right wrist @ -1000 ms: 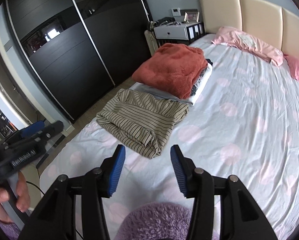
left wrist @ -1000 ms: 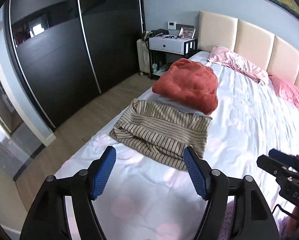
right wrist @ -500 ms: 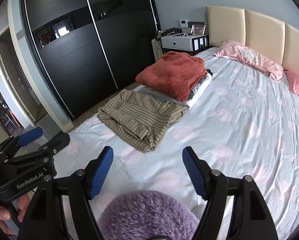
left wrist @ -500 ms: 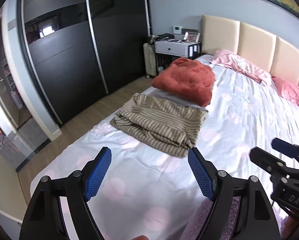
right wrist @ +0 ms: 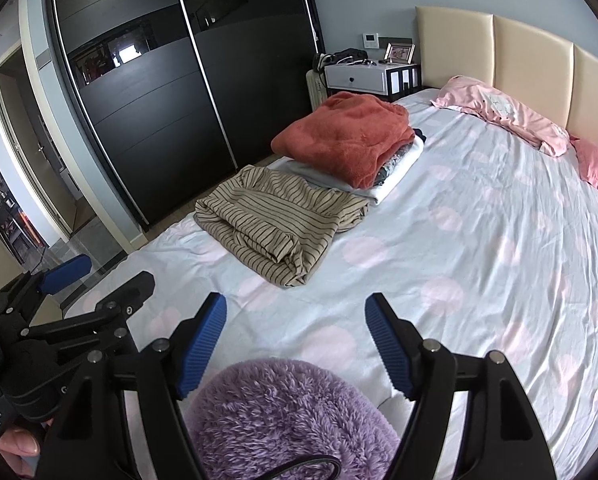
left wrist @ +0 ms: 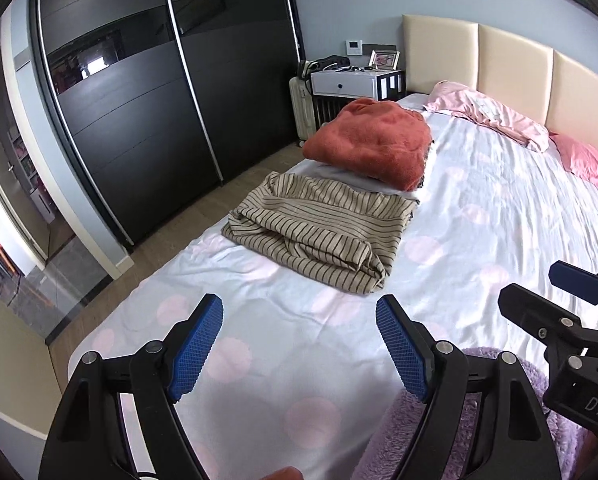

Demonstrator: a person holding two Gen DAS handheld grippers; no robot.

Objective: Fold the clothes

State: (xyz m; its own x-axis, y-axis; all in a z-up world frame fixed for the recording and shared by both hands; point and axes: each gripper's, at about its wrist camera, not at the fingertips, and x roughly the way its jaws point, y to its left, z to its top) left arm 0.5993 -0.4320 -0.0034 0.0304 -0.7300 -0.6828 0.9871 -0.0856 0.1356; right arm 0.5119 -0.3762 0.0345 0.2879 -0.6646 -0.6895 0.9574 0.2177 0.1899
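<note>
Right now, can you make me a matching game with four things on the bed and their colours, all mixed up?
Things:
1. fluffy blanket on the pile
2. folded garment
3. pillow by the headboard
4. fuzzy fabric nearest the right gripper

Colours:
A. purple
B. pink
C. rust red
D. beige with dark stripes

Pairs: 1-C, 2-D, 3-B, 4-A

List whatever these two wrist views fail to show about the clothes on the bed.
- Fluffy purple garment: cut off by the bottom edge and covered by the right gripper in the right wrist view; its full shape is unknown.
- Garments under the rust-red fleece: only thin edges show in both views.
- Beige striped folded top: its underside and far side are hidden by its own folds.
</note>
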